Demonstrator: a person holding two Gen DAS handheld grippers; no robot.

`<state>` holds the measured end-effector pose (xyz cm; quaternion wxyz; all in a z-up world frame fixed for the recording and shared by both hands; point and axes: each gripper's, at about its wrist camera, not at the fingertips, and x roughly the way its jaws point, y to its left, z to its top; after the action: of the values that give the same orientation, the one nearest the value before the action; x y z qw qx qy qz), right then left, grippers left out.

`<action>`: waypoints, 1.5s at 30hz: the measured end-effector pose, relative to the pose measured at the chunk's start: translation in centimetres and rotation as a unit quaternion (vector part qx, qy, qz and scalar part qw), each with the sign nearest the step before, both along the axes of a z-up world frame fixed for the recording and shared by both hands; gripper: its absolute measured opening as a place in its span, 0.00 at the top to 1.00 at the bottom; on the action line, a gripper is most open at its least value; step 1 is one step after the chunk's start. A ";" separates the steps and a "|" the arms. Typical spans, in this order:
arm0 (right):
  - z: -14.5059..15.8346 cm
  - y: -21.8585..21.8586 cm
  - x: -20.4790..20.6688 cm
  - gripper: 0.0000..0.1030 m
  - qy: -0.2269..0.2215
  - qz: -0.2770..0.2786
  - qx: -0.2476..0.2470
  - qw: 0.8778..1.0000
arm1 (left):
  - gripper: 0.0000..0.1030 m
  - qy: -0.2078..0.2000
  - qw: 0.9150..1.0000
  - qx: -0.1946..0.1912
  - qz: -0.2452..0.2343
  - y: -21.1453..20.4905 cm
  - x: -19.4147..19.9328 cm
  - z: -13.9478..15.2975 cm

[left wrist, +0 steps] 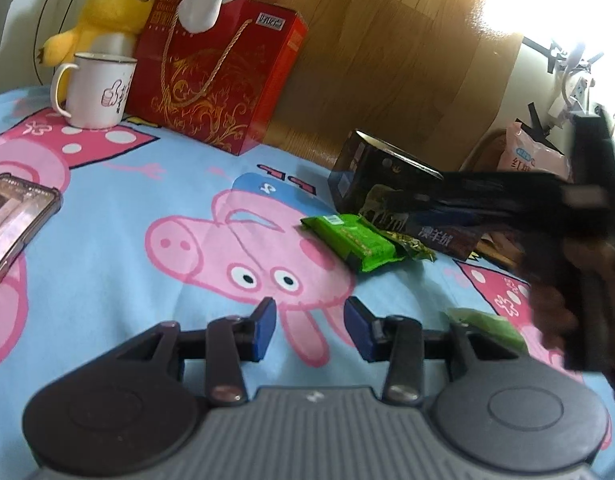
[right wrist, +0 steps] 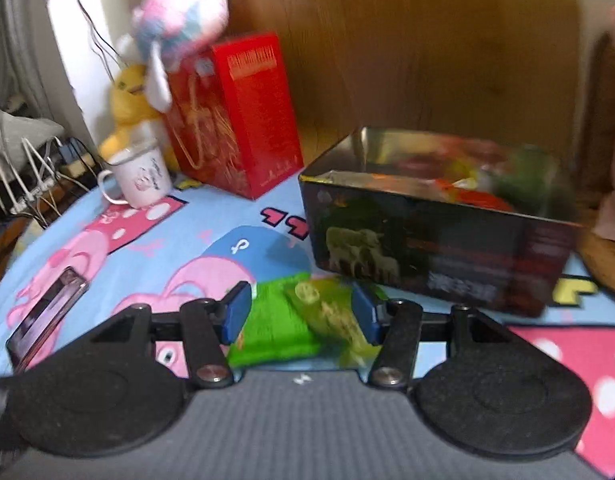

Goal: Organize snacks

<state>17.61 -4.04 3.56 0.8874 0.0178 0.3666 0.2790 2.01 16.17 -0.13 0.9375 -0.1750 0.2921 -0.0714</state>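
Note:
A bright green snack packet [left wrist: 349,242] lies on the Peppa Pig sheet beside a yellow-green packet [left wrist: 413,246], in front of an open black box [left wrist: 371,176]. My left gripper [left wrist: 310,330] is open and empty, low over the sheet, short of the packets. In the right wrist view my right gripper [right wrist: 302,316] is open, its fingers on either side of the green packet [right wrist: 273,328] and the yellow-green packet [right wrist: 335,314]. The black box [right wrist: 427,248] holds several colourful snacks. Another green packet [left wrist: 487,326] lies at the right, blurred.
A red gift box [left wrist: 219,80], a white mug [left wrist: 95,90] and a yellow plush duck [left wrist: 103,12] stand at the back left. A phone [left wrist: 13,216] lies at the left. The right gripper's body [left wrist: 587,216] crosses the right side. A wooden headboard [left wrist: 387,60] is behind.

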 end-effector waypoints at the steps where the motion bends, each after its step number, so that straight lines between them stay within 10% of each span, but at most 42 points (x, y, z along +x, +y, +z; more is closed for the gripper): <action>1: -0.4 0.8 0.7 0.44 0.001 0.002 -0.014 1.000 | 0.63 0.000 1.000 -0.002 0.001 0.0 0.1 0.0; 10: -2.6 2.1 2.9 0.47 0.072 0.025 -0.001 0.997 | 0.59 0.000 1.000 -0.011 0.003 0.2 0.1 -0.1; 28: -1.8 -5.0 -10.1 0.50 0.037 0.045 0.110 0.992 | 0.58 0.001 1.000 -0.009 0.013 0.2 -0.2 -0.1; 45: -3.1 -2.8 -5.2 0.36 0.010 -0.005 0.023 1.000 | 0.54 0.000 1.000 0.003 0.017 0.0 0.0 0.0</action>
<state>12.45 -6.89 0.49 0.8845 0.0433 0.3687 0.2826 2.01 16.15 -0.11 0.9389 -0.1775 0.2898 -0.0551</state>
